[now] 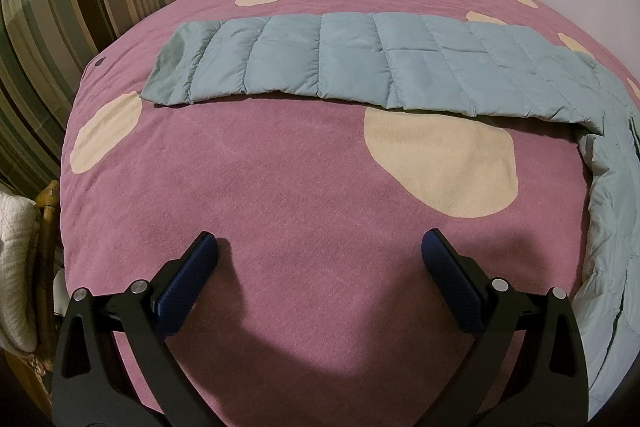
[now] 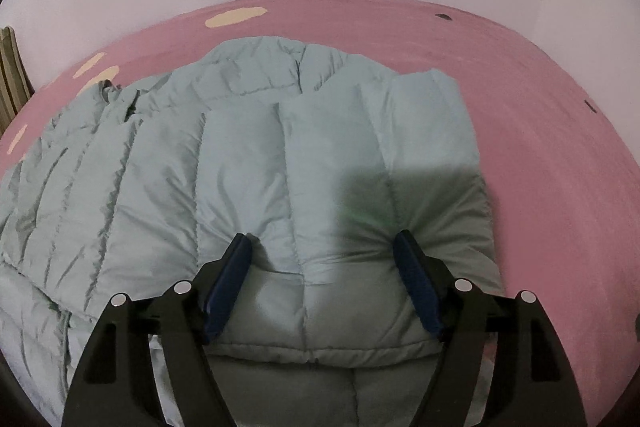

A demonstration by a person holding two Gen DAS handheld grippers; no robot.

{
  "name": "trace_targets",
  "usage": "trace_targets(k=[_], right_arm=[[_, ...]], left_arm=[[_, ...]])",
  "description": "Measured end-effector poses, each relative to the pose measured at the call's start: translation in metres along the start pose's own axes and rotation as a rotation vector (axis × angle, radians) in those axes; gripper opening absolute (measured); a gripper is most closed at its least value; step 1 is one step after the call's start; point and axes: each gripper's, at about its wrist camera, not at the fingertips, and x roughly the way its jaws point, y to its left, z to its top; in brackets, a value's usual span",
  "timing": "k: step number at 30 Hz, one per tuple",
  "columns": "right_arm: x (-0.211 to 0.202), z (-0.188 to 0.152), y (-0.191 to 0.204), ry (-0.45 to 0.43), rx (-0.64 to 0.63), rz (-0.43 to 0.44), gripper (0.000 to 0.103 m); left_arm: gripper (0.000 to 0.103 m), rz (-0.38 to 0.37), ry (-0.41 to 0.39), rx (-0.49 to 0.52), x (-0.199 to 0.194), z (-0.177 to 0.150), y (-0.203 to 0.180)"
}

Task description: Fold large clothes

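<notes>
Jacket [image 2: 248, 163] under right hand-held gripper [image 2: 322, 247] — jaws apart.

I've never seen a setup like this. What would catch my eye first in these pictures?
Probably the puffy pale blue jacket spread over a pink blanket with big cream spots. One sleeve stretches flat across the bed's far side. The right gripper straddles the folded jacket, jaws wide, while the left gripper hangs open over bare blanket.

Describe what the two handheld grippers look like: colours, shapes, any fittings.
Both look alike. The left gripper and right gripper each have two black angular finger arms with triangular cut-outs, joined by round silver pivot pins. Each finger ends in a flat dark blue textured pad. No cables, markings, hands or sleeves show.
</notes>
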Motion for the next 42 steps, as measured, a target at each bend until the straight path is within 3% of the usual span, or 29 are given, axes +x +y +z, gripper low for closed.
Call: trace_targets(k=[14,23,30,37,42], right_arm=[[0.003,-0.003,0.001,-0.012,-0.013,-0.014,0.078],[0.003,-0.002,0.0,-0.012,-0.011,-0.008,0.085],[0.003,-0.004,-0.001,-0.009,-0.003,-0.015,0.086],[0.002,-0.004,0.0,-0.009,-0.002,-0.016,0.086],[0.003,-0.004,0.0,-0.01,-0.003,-0.016,0.086]], left_arm=[[0.101,-0.028,0.002,-0.021,0.0,0.001,0.003],[0.101,-0.122,-0.017,-0.027,-0.008,-0.001,0.021],[0.101,-0.138,-0.072,-0.168,-0.008,0.017,0.072],[0.101,-0.169,-0.056,-0.375,0.027,0.049,0.124],[0.1,-0.188,-0.06,-0.436,0.046,0.071,0.136]])
